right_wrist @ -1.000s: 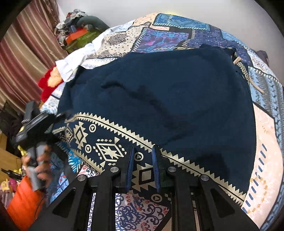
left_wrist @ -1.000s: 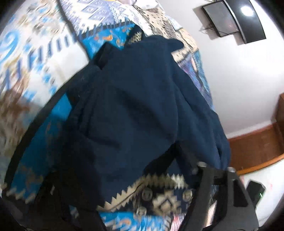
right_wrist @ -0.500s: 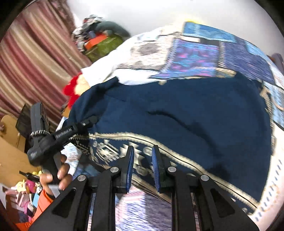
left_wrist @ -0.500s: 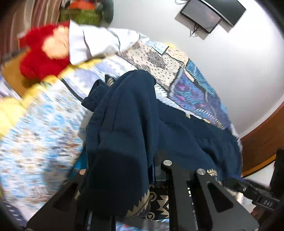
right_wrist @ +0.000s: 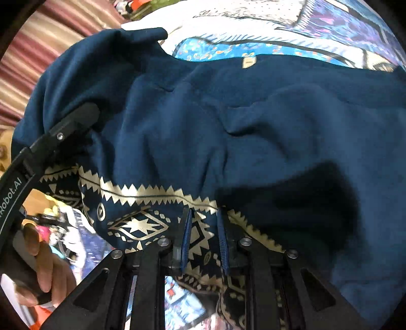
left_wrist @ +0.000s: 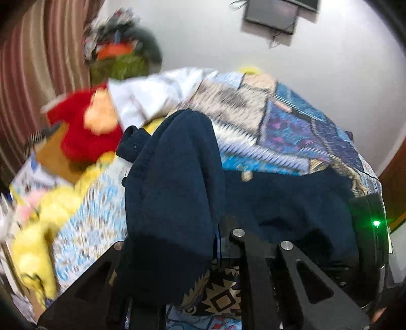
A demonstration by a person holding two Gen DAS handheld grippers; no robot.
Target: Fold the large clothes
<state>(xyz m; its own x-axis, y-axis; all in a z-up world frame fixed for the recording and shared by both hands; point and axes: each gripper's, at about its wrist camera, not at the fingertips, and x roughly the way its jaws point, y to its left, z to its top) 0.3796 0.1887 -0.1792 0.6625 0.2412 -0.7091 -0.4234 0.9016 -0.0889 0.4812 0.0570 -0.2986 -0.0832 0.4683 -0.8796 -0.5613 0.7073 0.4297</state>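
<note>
A large navy garment [left_wrist: 172, 177] with a cream zigzag-patterned hem [right_wrist: 137, 226] lies partly on the patchwork bed cover [left_wrist: 279, 121]. My left gripper [left_wrist: 203, 228] is shut on a lifted fold of it, and the cloth drapes over its left finger and hides the tips. In the right wrist view one left finger [right_wrist: 73, 124] digs into the navy cloth [right_wrist: 228, 127] at the left. My right gripper [right_wrist: 204, 236] is shut on the patterned hem, which passes between its blue pads [right_wrist: 186, 236]. A small tan label [right_wrist: 248, 62] shows at the garment's far edge.
A red plush toy [left_wrist: 83, 137], a yellow plush toy [left_wrist: 45, 215] and white cloth [left_wrist: 152, 94] lie at the bed's left end. A striped curtain [left_wrist: 25, 63] and a clothes heap [left_wrist: 119, 55] stand behind. A screen [left_wrist: 271, 17] hangs on the wall. A hand [right_wrist: 48, 266] grips the left handle.
My left gripper closed on the navy cloth, rose and rolled, lifting a fold. My right gripper carried the hem sideways toward the left one, so the garment now bunches between them.
</note>
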